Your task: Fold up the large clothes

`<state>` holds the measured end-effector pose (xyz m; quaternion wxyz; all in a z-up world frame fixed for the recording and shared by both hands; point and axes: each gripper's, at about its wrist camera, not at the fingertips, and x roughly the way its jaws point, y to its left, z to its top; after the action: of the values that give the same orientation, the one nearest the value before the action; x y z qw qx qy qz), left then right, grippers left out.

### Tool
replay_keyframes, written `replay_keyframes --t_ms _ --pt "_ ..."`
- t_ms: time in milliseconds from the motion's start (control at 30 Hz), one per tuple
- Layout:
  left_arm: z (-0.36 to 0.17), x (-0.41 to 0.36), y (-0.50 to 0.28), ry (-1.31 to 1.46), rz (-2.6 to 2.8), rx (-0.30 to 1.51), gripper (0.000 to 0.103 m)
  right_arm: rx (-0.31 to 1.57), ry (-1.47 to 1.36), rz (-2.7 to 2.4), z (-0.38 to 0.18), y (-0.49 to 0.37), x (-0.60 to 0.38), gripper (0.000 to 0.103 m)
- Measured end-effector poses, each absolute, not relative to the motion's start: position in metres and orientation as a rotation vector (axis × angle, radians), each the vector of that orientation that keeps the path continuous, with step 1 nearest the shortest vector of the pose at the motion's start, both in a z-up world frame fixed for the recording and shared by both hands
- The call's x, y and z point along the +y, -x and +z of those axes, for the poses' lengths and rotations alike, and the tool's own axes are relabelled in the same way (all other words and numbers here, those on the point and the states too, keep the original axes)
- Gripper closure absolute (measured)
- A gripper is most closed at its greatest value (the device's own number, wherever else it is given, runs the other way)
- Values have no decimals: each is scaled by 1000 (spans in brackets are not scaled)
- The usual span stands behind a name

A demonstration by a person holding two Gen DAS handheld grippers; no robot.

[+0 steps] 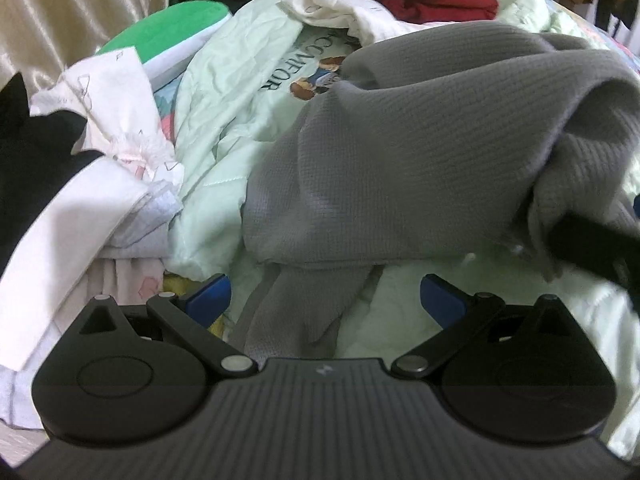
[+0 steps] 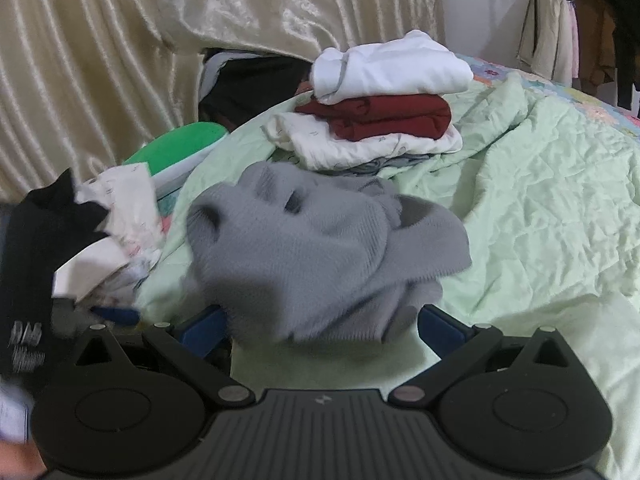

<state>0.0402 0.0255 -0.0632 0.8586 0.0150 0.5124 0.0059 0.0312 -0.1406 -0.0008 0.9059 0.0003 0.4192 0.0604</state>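
Mint quilt [image 2: 540,184] (crinkled) w/ folded stack [image 2: 380,100], satin curtain [image 2: 120,40] behind

Before my right gripper [image 2: 322,324], fingers spread wide: one grey knitted garment [image 2: 320,256], crumpled in a heap (blurred at its near edge), its near edge between the two blue fingertips [image 2: 204,326]; contact cannot be told. Under it, a pale green quilt [image 2: 540,200], creased. Beyond, a stack of folded clothes [image 2: 380,116]: white on top, dark red beneath, cream under that. To the left, a loose pile of black and white clothes [image 2: 92,232] and a green cushion [image 2: 176,152]. Behind all, a cream satin curtain [image 2: 160,40].
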Motion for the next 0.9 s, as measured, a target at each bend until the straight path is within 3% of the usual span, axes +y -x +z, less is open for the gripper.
replay_keyframes --t_ms 100,133,233,300,333,800,833,867,900 --pt "-65 33 -42 -2 20 1057 0 880 65 122 -6 -44 -127 1" --pt "-65 35 -43 7 23 1044 0 900 79 146 -8 -50 -124 7" --pt "-68 38 -43 18 17 968 0 911 49 207 -10 -55 -128 45" --pt "-74 38 -45 9 9 935 0 877 31 219 -7 -53 -137 78" --pt "-77 38 -48 15 4 935 0 860 19 237 -4 -52 -142 88" --pt "-91 23 -82 118 -38 980 1 801 -268 439 55 -57 -220 93" --pt "-86 15 -83 76 -33 945 13 798 -269 441 60 -56 -227 97" --pt "-80 9 -83 61 -41 920 43 798 -283 446 63 -56 -233 98" --pt "-76 5 -83 67 -58 907 60 800 -292 447 65 -56 -236 98"
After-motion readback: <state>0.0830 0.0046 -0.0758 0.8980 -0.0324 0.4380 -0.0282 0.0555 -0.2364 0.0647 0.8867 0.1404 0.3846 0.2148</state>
